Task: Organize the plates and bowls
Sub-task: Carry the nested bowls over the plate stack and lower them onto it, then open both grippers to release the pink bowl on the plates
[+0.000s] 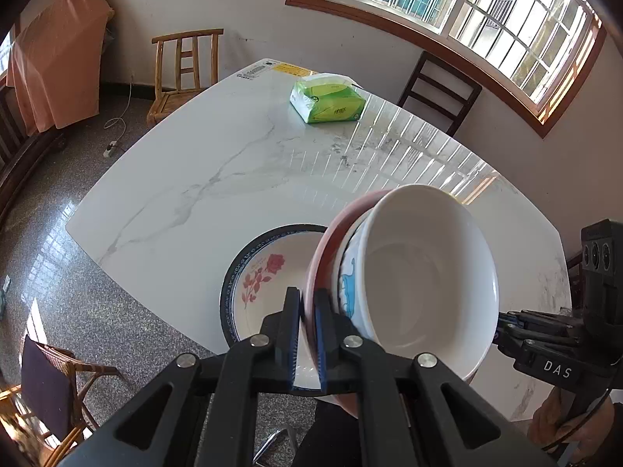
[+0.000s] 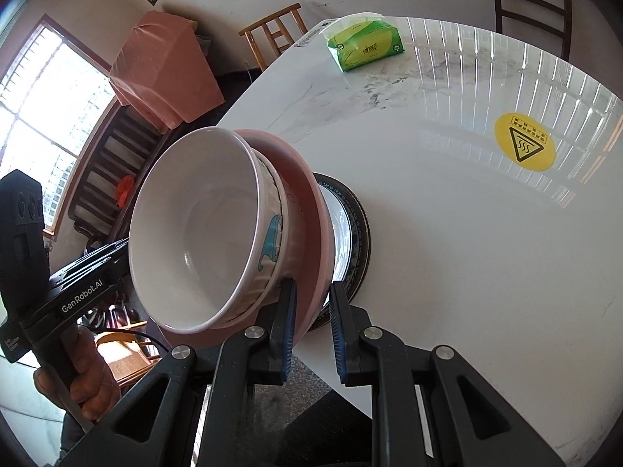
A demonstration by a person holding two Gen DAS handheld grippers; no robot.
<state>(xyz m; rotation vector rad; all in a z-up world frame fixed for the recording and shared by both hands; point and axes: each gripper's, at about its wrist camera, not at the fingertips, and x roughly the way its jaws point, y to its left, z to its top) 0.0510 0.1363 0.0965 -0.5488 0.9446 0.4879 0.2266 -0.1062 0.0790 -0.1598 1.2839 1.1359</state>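
A white bowl (image 1: 424, 284) with a blue cartoon print on its outer wall is nested in a pink plate (image 1: 329, 249); the stack is tipped on edge, mouth facing the person, above the near edge of the surface (image 1: 194, 179). In the right wrist view the same bowl (image 2: 198, 229) and pink plate (image 2: 307, 210) are seen with the mouth turned left.

The left tool (image 1: 307, 334) is nearly closed, its blue-padded fingers (image 1: 322, 334) clamped on the pink plate's rim. The right tool (image 2: 311, 327) is set wider, with the pink rim between its fingers; the left pad is touching the rim, contact at the right pad cannot be told.

Under the stack a dark-rimmed plate (image 1: 268, 272) with a red rose print is lying flat on the surface, also seen behind the pink plate in the right view (image 2: 356, 233).

Readable text: "DAS" on the right tool's body, "GenRobot.AI" on the left tool's body. A yellow round sticker (image 2: 524, 147) with a heat-warning triangle is stuck on the surface; its small text is illegible. A green tissue pack (image 1: 327, 103) is lying at the far side.
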